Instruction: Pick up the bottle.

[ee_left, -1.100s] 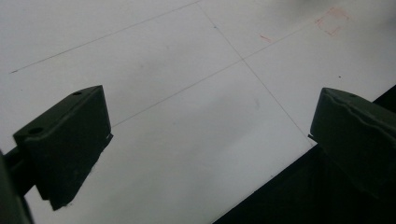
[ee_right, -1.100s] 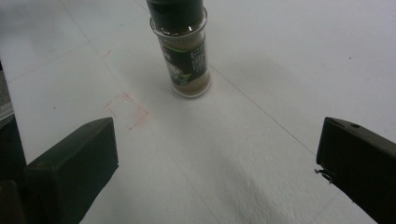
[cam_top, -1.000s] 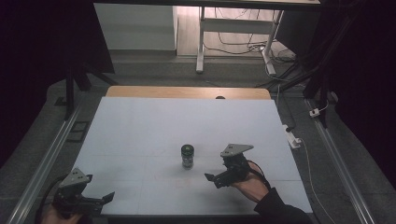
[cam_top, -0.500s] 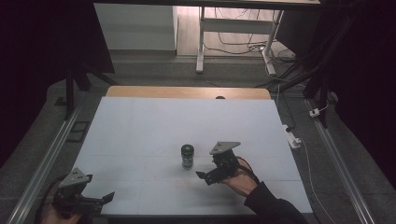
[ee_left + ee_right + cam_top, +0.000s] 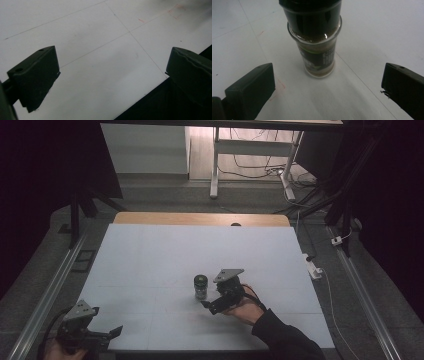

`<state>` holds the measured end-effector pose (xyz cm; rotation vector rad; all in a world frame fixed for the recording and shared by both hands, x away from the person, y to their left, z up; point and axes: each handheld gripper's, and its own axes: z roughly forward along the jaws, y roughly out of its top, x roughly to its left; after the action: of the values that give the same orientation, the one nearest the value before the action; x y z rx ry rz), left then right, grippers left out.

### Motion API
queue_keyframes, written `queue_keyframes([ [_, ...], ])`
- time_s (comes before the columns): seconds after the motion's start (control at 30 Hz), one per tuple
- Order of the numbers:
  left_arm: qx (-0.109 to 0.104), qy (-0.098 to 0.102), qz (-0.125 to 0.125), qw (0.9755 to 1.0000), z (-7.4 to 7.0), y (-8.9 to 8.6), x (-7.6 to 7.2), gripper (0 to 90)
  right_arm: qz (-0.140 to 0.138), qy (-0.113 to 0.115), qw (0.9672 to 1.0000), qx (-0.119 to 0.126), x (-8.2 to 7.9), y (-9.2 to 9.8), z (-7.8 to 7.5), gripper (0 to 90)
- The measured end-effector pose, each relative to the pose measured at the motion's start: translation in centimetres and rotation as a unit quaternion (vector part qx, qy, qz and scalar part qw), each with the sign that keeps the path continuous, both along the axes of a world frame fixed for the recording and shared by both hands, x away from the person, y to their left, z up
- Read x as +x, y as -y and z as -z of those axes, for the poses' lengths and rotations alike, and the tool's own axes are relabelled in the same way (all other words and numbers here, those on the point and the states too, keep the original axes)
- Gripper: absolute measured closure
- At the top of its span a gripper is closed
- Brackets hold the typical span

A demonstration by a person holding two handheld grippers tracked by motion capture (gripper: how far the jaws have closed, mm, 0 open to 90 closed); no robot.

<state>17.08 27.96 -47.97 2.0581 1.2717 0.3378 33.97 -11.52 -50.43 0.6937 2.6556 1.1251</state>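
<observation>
A small glass spice jar with a black lid stands upright near the middle of the white table. My right gripper is just right of it and a little nearer the front, jaws wide open and pointing at it. In the right gripper view the jar stands ahead between the two spread jaws, untouched, with brownish powder inside. My left gripper hovers at the table's front left corner, open and holding nothing. The left gripper view shows bare table between its jaws.
A wooden strip runs along the table's far edge. A white power strip lies off the right edge. Metal rails flank both sides, and desk legs with cables stand behind. The front table edge lies right under the left gripper.
My right gripper has moved left and forward toward the jar, from well to its right to close beside it. The left gripper has stayed put.
</observation>
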Motion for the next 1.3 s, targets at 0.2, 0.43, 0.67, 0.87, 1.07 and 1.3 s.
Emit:
queue_keyframes([
  [0.2, 0.000, 0.000, 0.001, 1.0000, 0.0, 0.0, 0.0, 0.0, -0.007, -0.001, 1.0000, -0.003, 0.5, -1.0, 0.4, 0.0],
  [0.43, 0.001, 0.000, 0.003, 1.0000, 0.0, 0.0, 0.0, 0.0, -0.018, 0.002, 0.9998, 0.001, 1.0, -1.9, 1.0, 0.8],
  [0.67, 0.002, 0.001, 0.003, 1.0000, 0.0, 0.0, 0.0, 0.0, -0.030, 0.013, 0.9995, -0.002, 1.3, -2.3, 1.4, 7.1],
  [0.87, 0.002, 0.001, 0.003, 1.0000, 0.0, 0.0, 0.0, 0.0, -0.035, 0.015, 0.9991, -0.015, 1.4, -2.4, 1.5, 21.8],
  [1.07, 0.003, 0.000, 0.004, 1.0000, 0.0, 0.1, 0.0, 0.0, -0.046, 0.014, 0.9988, -0.010, 1.4, -2.3, 1.3, 37.2],
  [1.3, 0.002, -0.001, 0.003, 1.0000, 0.0, 0.1, 0.0, 0.0, -0.059, 0.019, 0.9981, -0.010, 1.2, -2.5, 1.3, 51.9],
])
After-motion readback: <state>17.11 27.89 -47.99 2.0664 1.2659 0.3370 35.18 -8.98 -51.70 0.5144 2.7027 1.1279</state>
